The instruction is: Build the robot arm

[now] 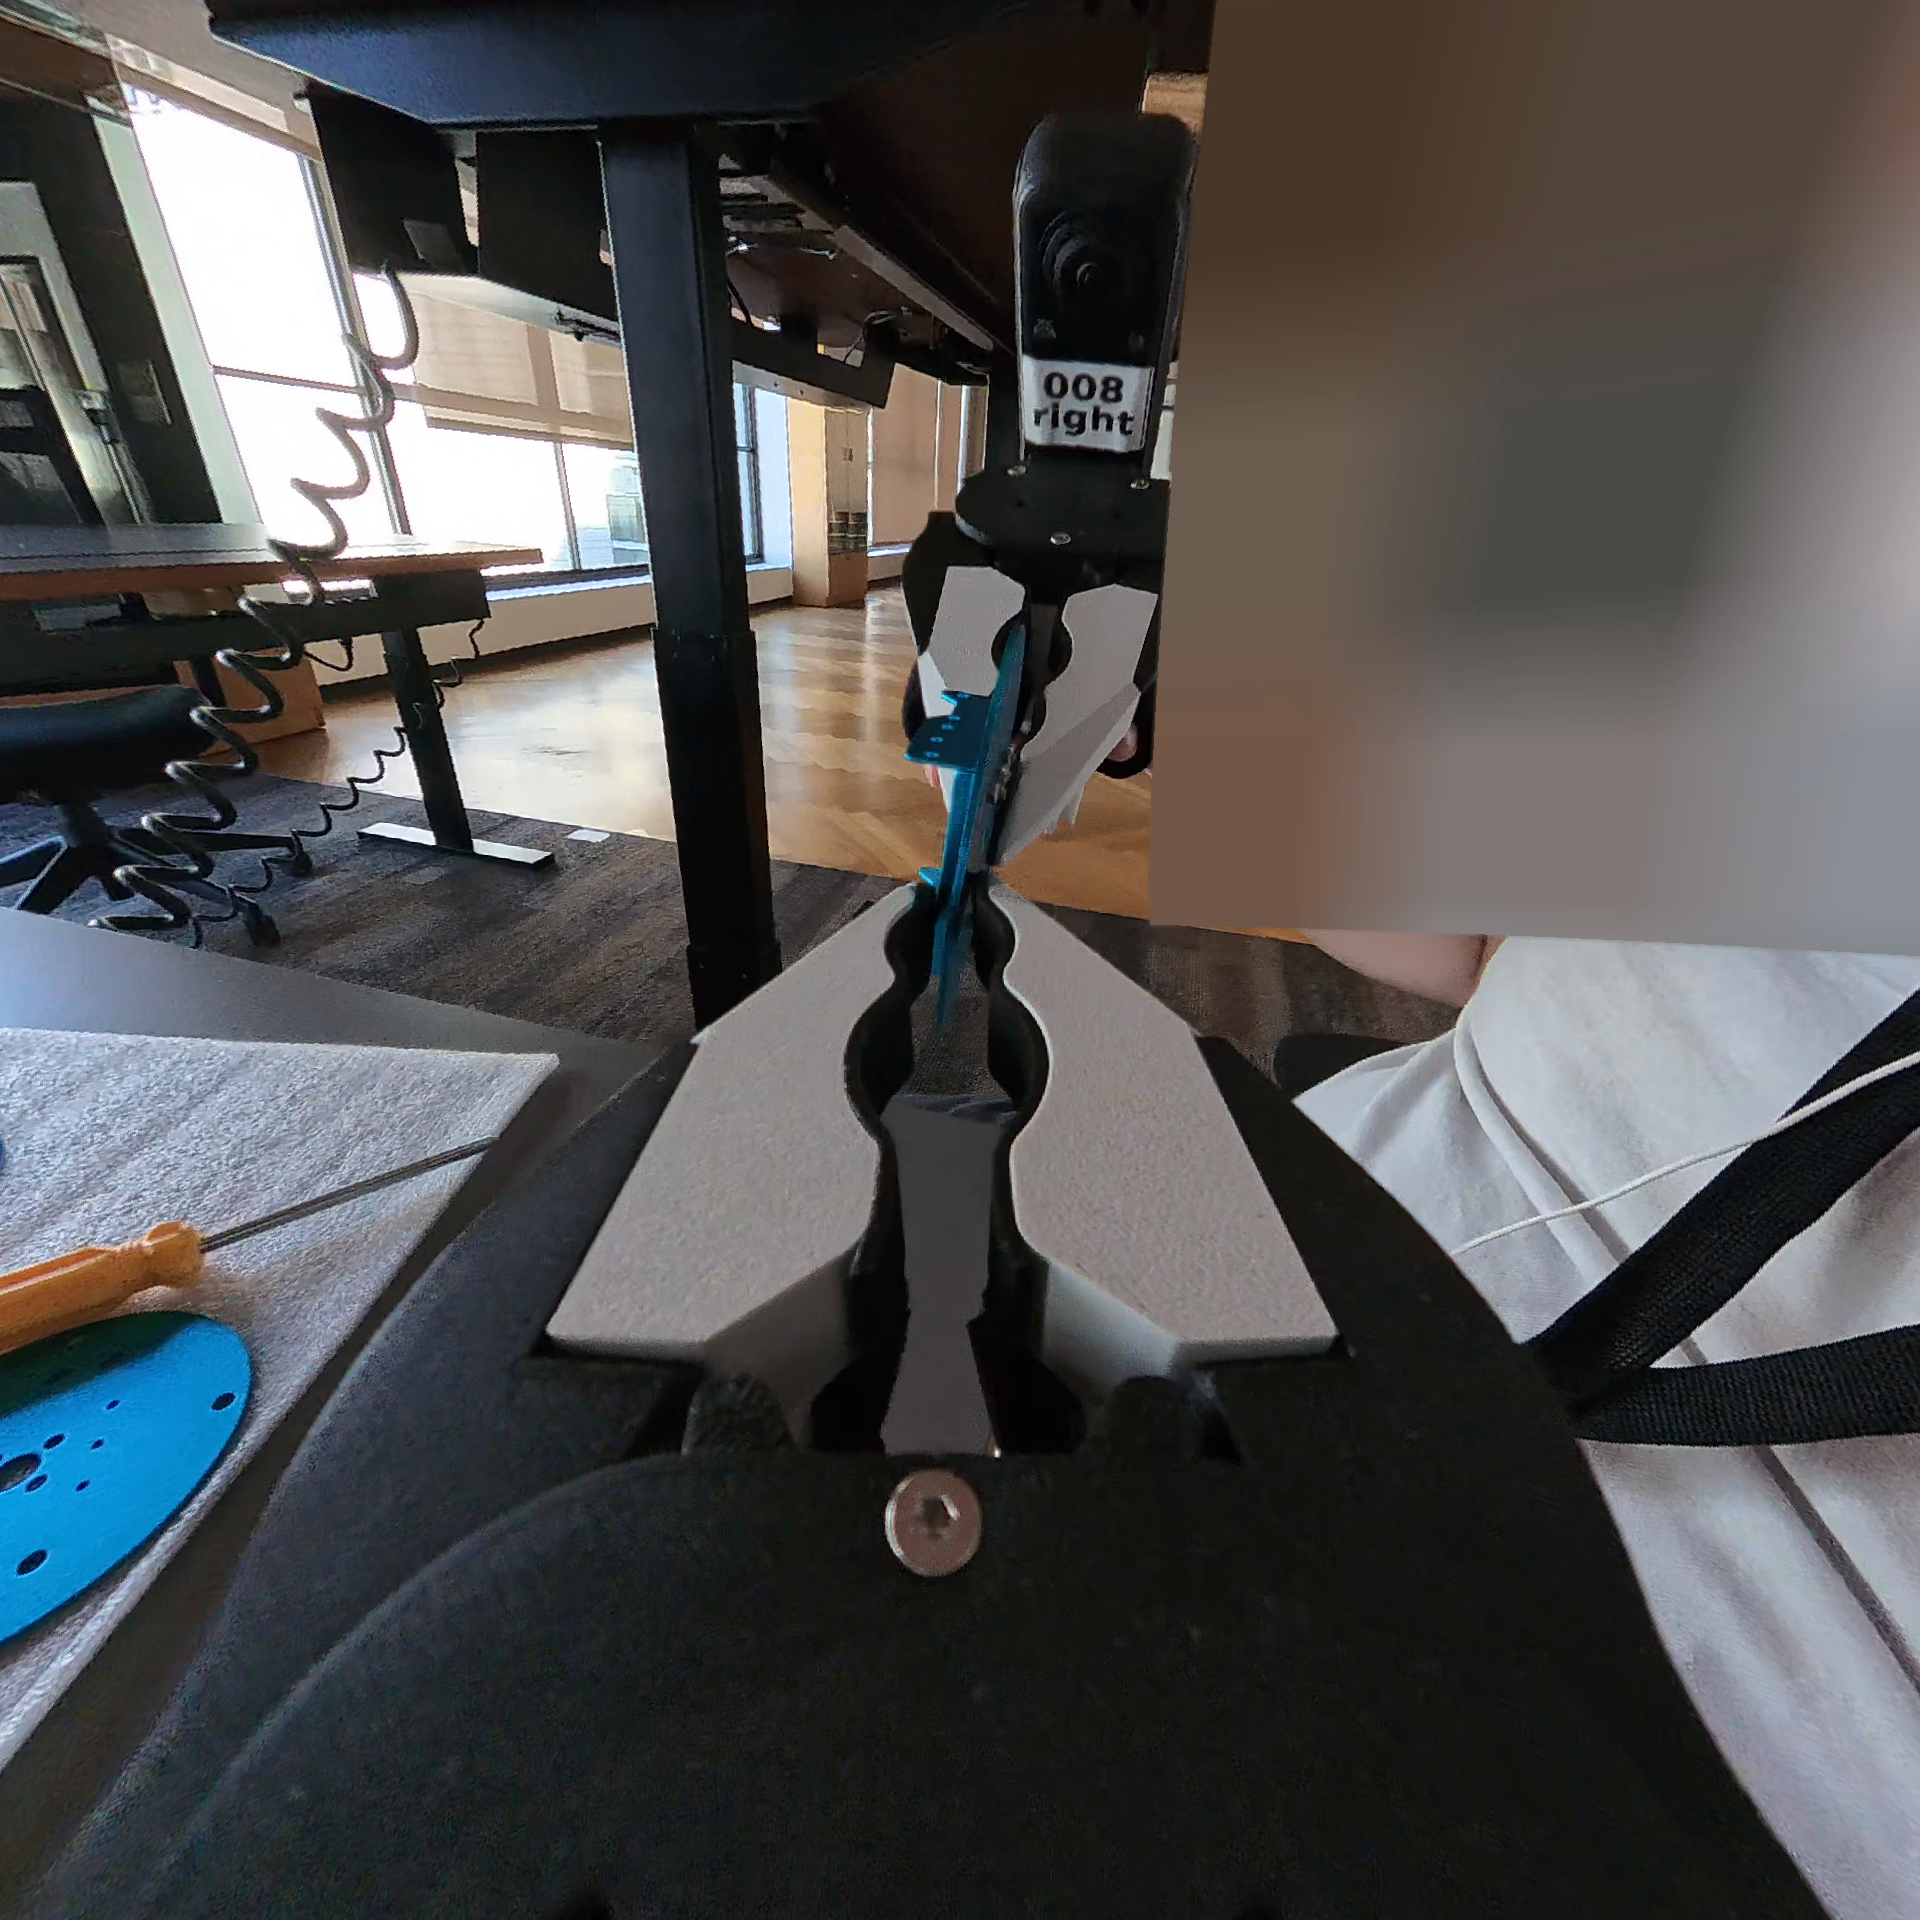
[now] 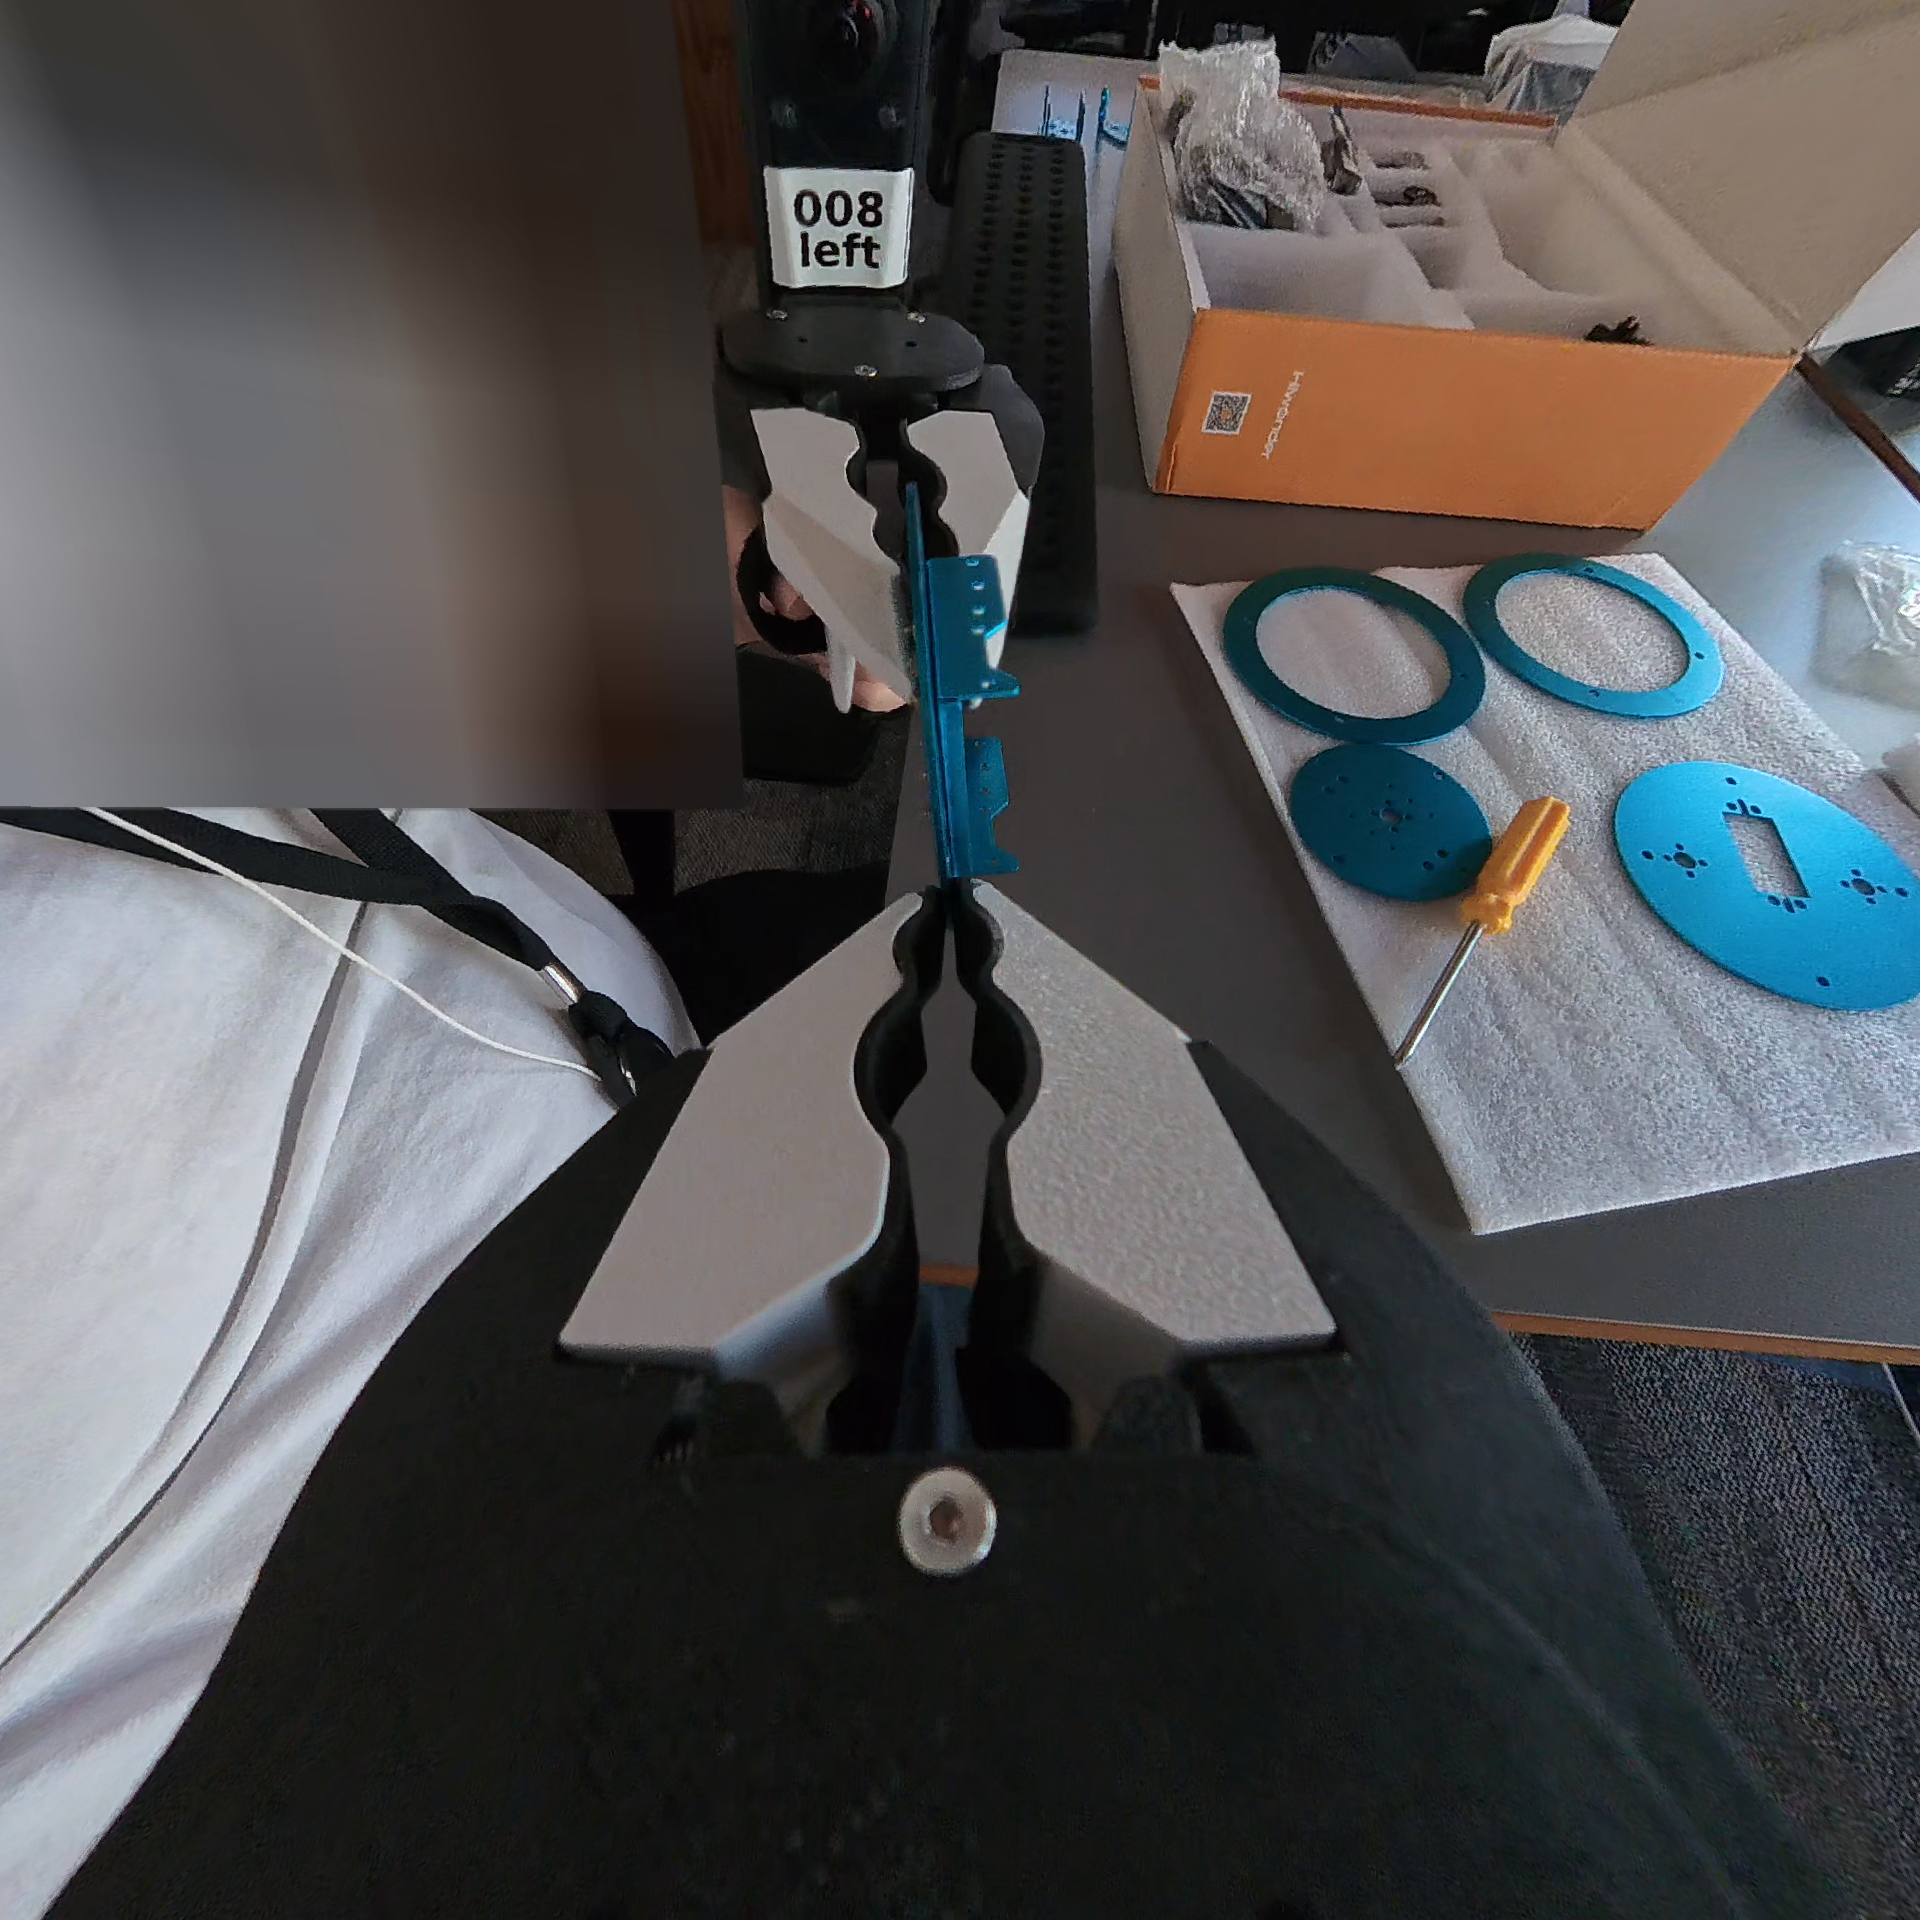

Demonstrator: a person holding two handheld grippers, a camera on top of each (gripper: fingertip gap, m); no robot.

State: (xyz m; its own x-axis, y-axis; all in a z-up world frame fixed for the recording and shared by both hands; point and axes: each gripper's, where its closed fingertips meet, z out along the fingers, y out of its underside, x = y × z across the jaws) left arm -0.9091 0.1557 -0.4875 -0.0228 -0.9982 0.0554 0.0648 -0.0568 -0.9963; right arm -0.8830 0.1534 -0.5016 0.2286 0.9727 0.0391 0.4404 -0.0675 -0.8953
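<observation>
The left gripper (image 1: 951, 904) and the right gripper (image 2: 948, 896) face each other in the air beside the table edge, each closed on an opposite end of one thin blue metal bracket plate (image 2: 961, 717), seen edge-on with small perforated tabs standing out from its side. In the left wrist view the plate (image 1: 971, 821) runs from the near fingertips up into the far gripper's grey fingers (image 1: 1091, 686).

To the right in the right wrist view, a white foam sheet (image 2: 1621, 1122) lies on the grey table (image 2: 1132, 790). On it rest two blue rings (image 2: 1242, 639), a small blue disc (image 2: 1387, 831), a larger blue disc with a rectangular cutout (image 2: 1704, 904), and a yellow-handled screwdriver (image 2: 1512, 862) between the two discs. Farther back stands an open orange cardboard box (image 2: 1455, 436) with parts in compartments. A person in a white shirt (image 2: 229, 1091) sits near, wearing a black lanyard (image 2: 416, 883).
</observation>
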